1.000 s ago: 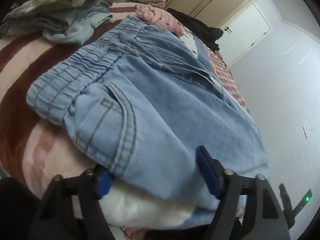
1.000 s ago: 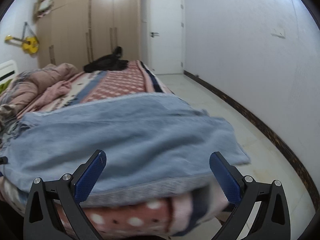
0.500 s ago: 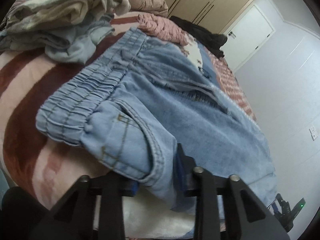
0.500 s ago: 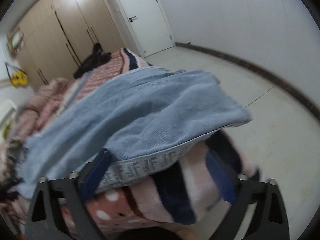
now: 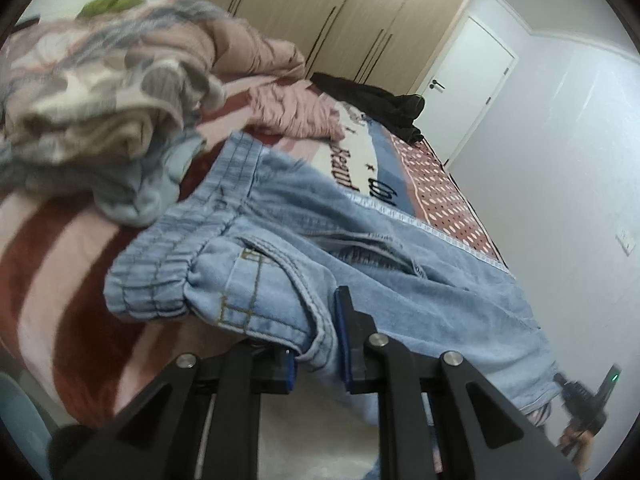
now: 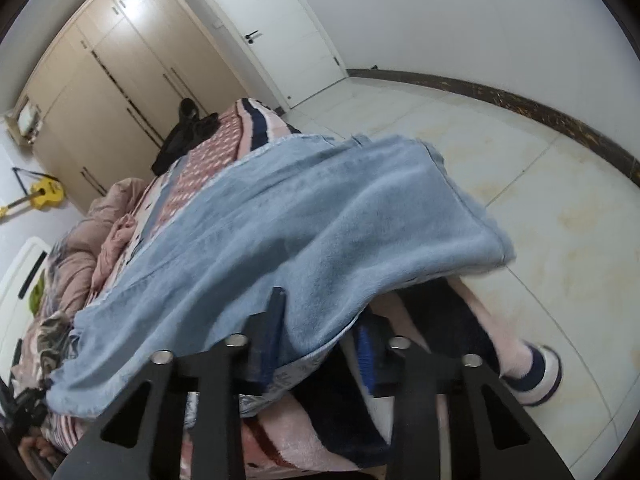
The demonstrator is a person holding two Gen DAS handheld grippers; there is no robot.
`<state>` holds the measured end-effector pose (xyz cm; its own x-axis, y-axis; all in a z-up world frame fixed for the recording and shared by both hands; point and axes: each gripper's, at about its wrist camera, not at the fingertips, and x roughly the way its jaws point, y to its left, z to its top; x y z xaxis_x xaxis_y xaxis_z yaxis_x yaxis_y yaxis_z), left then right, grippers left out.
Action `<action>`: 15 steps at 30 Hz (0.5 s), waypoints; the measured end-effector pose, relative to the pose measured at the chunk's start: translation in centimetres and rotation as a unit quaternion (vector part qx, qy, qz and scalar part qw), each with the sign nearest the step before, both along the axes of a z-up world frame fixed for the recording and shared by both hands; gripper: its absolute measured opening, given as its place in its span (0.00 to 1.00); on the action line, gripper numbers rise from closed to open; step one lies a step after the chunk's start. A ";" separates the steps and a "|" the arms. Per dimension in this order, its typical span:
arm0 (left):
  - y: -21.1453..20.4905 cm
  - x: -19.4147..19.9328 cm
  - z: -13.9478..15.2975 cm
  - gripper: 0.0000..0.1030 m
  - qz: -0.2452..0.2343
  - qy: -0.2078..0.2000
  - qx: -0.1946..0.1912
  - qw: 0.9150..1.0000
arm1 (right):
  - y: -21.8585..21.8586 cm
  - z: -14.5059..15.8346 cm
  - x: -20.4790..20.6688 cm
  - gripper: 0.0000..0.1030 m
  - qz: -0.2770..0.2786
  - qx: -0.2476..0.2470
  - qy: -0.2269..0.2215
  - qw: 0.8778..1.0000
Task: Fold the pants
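Light blue denim pants (image 5: 360, 252) lie across the bed, with the elastic waistband (image 5: 168, 256) at the left. My left gripper (image 5: 316, 356) is shut on the pants at the pocket edge near the waist and holds that corner lifted. In the right wrist view the pant legs (image 6: 304, 232) drape toward the bed's edge. My right gripper (image 6: 316, 344) is shut on the hem end of the pants and holds it raised off the blanket.
A pile of crumpled clothes (image 5: 100, 92) sits left of the waistband. A striped blanket (image 5: 60, 280) covers the bed. A black garment (image 5: 372, 100) lies at the far end. Wardrobes (image 6: 120, 72), a door (image 6: 272, 28) and tiled floor (image 6: 540, 184) lie beyond.
Both grippers went from open to shut on the pants. The left lifted the waist corner; the right tilted and raised the hem end off the bed.
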<state>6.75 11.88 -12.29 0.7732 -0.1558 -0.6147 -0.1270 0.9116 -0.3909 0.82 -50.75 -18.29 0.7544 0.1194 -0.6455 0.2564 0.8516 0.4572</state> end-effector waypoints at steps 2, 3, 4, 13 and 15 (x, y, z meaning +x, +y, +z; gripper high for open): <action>-0.2 0.2 0.8 0.13 -0.005 -0.008 0.014 1.000 | 0.4 1.1 0.7 0.13 0.010 -0.016 -0.007 1.000; -0.2 0.5 1.5 0.13 -0.009 -0.014 0.023 1.000 | 0.6 1.9 1.3 0.12 0.018 -0.024 -0.013 0.999; -0.2 0.7 2.0 0.13 -0.011 -0.019 0.030 0.999 | 0.6 1.9 1.3 0.11 0.018 -0.024 -0.013 0.999; 0.5 4.3 6.7 0.13 -0.028 -0.028 0.084 0.996 | 2.5 9.4 7.4 0.10 0.092 -0.099 -0.039 0.990; 0.6 5.7 7.5 0.13 -0.036 -0.022 0.095 0.995 | 3.0 11.2 9.4 0.10 0.106 -0.116 -0.039 0.987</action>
